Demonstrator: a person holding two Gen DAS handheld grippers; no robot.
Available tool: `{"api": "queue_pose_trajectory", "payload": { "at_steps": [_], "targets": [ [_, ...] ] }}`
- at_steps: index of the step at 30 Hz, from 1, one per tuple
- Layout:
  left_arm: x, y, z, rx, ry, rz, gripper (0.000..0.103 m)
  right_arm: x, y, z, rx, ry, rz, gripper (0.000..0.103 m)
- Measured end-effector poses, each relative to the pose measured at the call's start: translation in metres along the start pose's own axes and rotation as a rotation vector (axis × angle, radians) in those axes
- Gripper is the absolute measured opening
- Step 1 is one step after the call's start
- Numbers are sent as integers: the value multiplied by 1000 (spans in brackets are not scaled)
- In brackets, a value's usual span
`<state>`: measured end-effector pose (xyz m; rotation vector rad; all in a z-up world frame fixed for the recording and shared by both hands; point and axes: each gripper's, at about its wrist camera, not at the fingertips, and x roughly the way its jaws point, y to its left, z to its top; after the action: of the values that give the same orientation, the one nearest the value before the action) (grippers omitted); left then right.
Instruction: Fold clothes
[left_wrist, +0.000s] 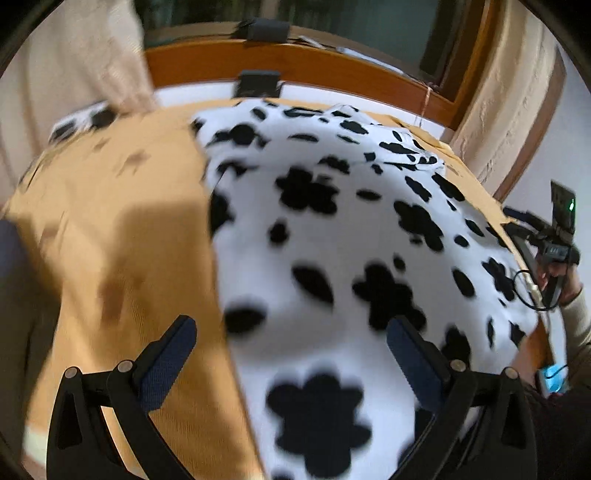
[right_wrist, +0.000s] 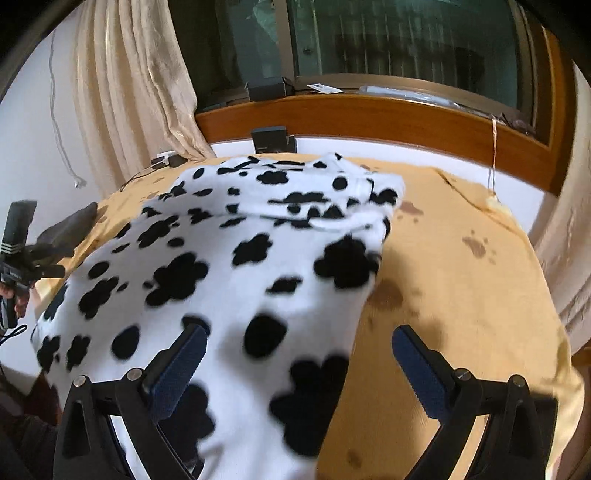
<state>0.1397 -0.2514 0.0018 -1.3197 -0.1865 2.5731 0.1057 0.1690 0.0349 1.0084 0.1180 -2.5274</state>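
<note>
Orange-yellow cloth (right_wrist: 461, 295) with faint brown paw prints covers the table, which carries the one item of clothing. Nearest, the left claw (left_wrist: 291, 354) stands wide open with nothing between its blue-padded fingers (left_wrist: 166, 362), hanging over the near left edge of the garment, one finger above bare cloth and the other above fabric. The right claw (right_wrist: 299, 362) is likewise spread wide and empty, straddling the garment's near right edge. Item: cow-print garment (right_wrist: 229, 266), white with black blotches, lying spread across the middle of the table, its near hem running out of view under both claws. Towards the far end a part of it, a sleeve or a hood by the look though I cannot tell which, is already doubled back onto the body (right_wrist: 317, 206); whether that is a deliberate fold or merely how it fell cannot be judged, so the piece fits either a half-laid-out or a partly folded state. Handling: judged soft, light, fleecy and limp, liable to sag and slide on the smooth cloth; best pinched at edges or corners through a single thickness, both sides lifted together. Beyond: small black boxes (right_wrist: 273, 138) at the far table edge, a wooden window sill (right_wrist: 369, 114), a dark window (right_wrist: 406, 40), cream curtains (right_wrist: 129, 92) to either side.
</note>
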Motion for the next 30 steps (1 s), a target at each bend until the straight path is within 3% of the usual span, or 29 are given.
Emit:
{"api": "queue_pose_trajectory", "payload": {
  "at_steps": [9,17,21,23,24,25,26,28,30],
  "targets": [
    [-9,5,-62,-137,46,-111,103,-21,18,-35,5,-7,36,102],
    [-5,-10,-65,-111,75,-146,102,-29,20,-47,-5,-3,21,100],
    [-4,-24,-66,-59,104,-100,88,-33,21,-54,-2,2,14,94],
    [-6,-24,-66,-57,106,-73,66,-34,20,-57,0,6,12,89],
    [-7,-23,-67,-62,104,-70,44,-34,20,-59,2,7,12,85],
    [-8,-23,-67,-67,100,-69,35,-35,19,-60,4,6,11,73],
    [-10,-22,-67,-73,97,-68,35,-35,18,-61,7,6,9,57],
    [-12,-21,-67,-85,90,-66,33,-36,18,-62,12,8,15,41],
    [-14,-20,-67,-97,84,-64,31,-37,16,-64,17,12,25,38]
  ]
}}
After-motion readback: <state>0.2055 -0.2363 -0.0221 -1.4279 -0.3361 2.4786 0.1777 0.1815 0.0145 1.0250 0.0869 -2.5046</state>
